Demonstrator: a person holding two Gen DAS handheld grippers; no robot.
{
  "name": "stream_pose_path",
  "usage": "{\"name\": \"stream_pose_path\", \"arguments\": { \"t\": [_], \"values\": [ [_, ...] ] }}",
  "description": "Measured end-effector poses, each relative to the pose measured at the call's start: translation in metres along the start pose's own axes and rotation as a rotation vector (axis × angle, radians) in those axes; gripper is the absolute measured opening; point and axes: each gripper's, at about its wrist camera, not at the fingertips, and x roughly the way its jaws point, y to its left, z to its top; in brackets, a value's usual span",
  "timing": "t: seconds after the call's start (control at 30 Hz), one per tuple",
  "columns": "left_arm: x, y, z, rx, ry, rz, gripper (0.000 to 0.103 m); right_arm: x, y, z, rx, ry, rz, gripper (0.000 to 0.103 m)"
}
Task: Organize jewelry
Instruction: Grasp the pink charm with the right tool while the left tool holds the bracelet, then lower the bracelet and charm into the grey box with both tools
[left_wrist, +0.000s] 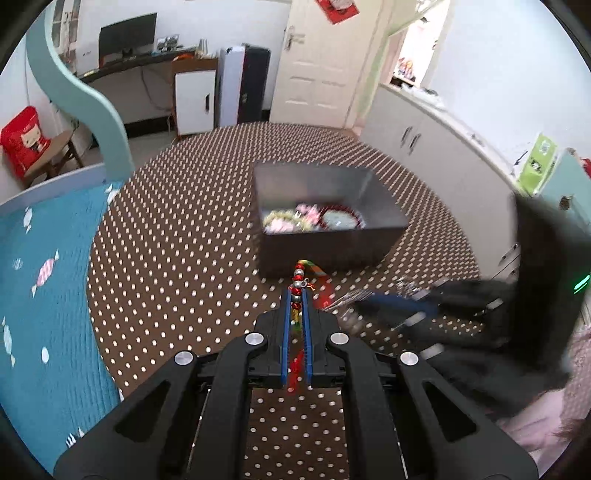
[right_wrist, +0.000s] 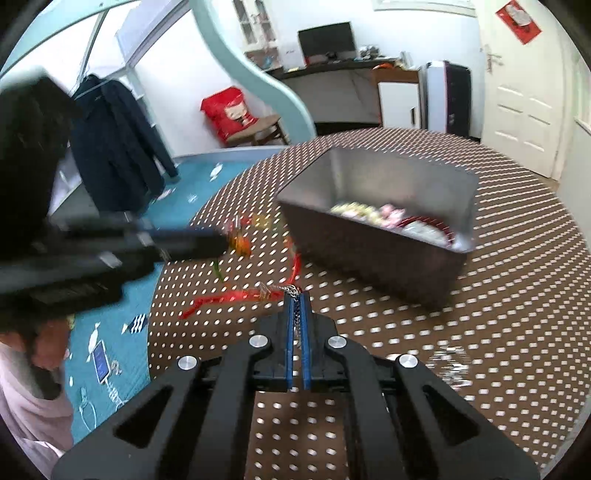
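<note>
**Both grippers clamping one strung ornament**

The left gripper (left_wrist: 296, 295) is pinching the beaded charm (left_wrist: 297, 280), while the right gripper (right_wrist: 296, 299) is gripping its silver chain (right_wrist: 291, 290). The ornament is hanging above the dotted table (left_wrist: 166, 221), near the metal box (left_wrist: 332, 243).

Both wrist views look forward and down along their jaws, close over the dotted bench (left_wrist: 177, 221) — each facing the metal box (left_wrist: 325, 210), left view from its front, right view from its front-left corner.
</note>
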Motion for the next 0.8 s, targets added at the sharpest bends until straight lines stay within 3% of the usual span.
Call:
{"name": "stream_pose_path", "arguments": {
  "t": [0.47, 0.8],
  "values": [
    [0.02, 0.014, -0.006, -0.043, 0.043, 0.017, 0.005, -0.065, -0.036, 0.016, 0.068, -0.148, -0.109, 0.002],
    [-0.017, 0.0, 0.023, 0.017, -0.065, -0.012, 0.005, -0.065, -0.036, 0.029, 0.051, -0.159, -0.132, 0.002]
  ]
}}
